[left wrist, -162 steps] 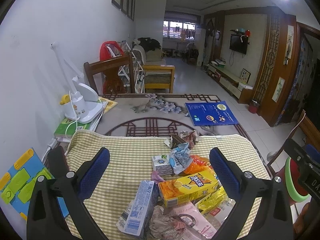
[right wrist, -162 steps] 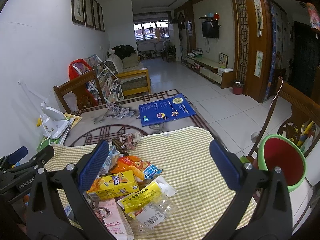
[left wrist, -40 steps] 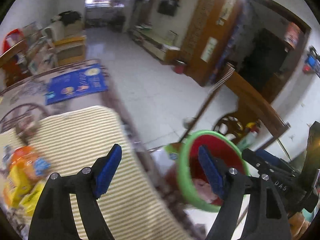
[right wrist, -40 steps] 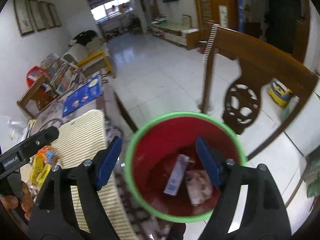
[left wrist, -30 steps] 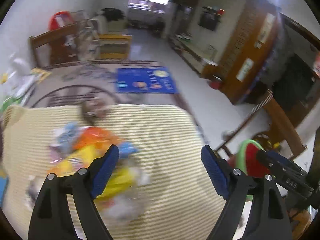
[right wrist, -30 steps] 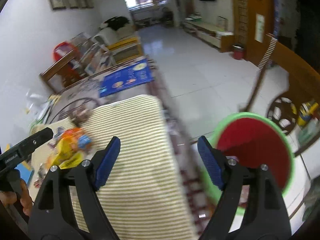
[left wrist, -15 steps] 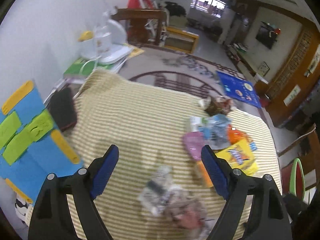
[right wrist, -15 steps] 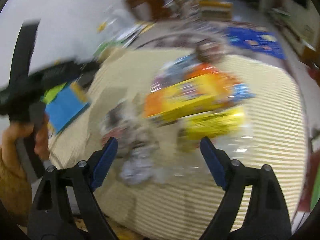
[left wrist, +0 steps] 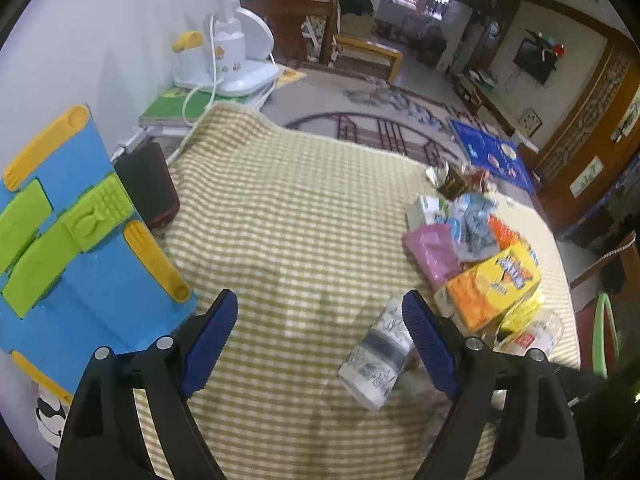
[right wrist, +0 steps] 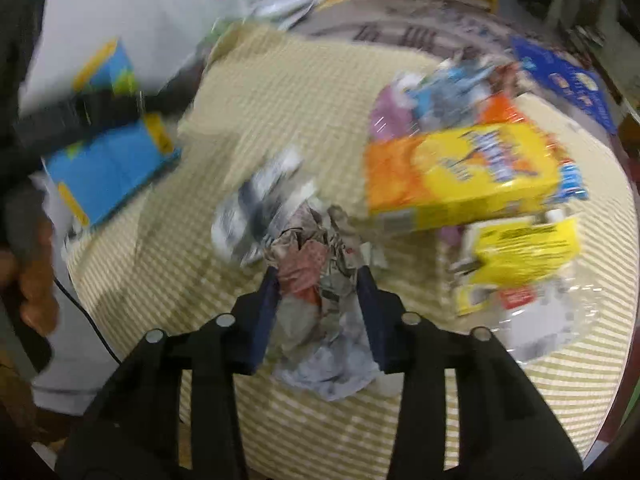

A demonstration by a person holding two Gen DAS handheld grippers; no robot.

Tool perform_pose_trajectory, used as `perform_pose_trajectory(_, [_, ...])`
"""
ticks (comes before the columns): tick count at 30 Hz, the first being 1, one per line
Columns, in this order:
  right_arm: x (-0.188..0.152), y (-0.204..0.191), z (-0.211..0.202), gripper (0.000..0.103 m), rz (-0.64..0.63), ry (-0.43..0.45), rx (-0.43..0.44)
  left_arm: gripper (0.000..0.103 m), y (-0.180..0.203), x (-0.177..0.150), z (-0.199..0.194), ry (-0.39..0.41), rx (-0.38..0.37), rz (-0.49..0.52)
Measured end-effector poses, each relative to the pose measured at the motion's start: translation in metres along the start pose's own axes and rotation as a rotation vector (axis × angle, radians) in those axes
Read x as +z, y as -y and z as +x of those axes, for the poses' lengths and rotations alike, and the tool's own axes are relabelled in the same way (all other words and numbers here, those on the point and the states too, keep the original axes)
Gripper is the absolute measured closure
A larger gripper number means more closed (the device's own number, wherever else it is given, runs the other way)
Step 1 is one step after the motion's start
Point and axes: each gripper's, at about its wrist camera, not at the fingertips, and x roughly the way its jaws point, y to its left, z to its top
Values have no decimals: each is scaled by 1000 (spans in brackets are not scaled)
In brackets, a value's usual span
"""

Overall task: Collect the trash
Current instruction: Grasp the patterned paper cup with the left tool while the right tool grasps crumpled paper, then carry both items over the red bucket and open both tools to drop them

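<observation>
Now | right gripper closing on crumpled wrapper | left gripper apart | yellow box beside

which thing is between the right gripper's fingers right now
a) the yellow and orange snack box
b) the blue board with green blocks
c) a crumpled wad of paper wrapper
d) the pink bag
c: in the right wrist view the right gripper is closing with the crumpled paper wrapper between its blue pads, while the yellow and orange snack box lies apart, further up the cloth.
</observation>
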Motion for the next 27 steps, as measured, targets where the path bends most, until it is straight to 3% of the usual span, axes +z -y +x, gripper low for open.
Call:
perform_pose_trajectory(6, [2,43,-47,66,152,143,-37,24,20,-17,31,-87,-18,93])
perform_pose_trajectory(15, [-4,51,-63,65,204,197,-38,24,37,-27,81,-200,-22,164])
perform_pose_trajectory(16, [-6,50,-66,66,201,204,-42,27,37,-28,83,-201,-17,168])
perform_pose_trajectory(17, [-7,50,-70,65,198,213,-46,43,38,-28,84,-200,-13,171])
perform_pose_trajectory(18, [-6,48,-71,65,197,220,-48,47,39,-29,86,-207,-15,171])
perform_pose_trajectory(22, [-6,48,-83,65,201,260,-61,49,40,-26,77,-185,-41,161])
perform_pose_trajectory(27, [-3,54,-95,66,222,304,-68,49,54,-14,43,-98,-86,146])
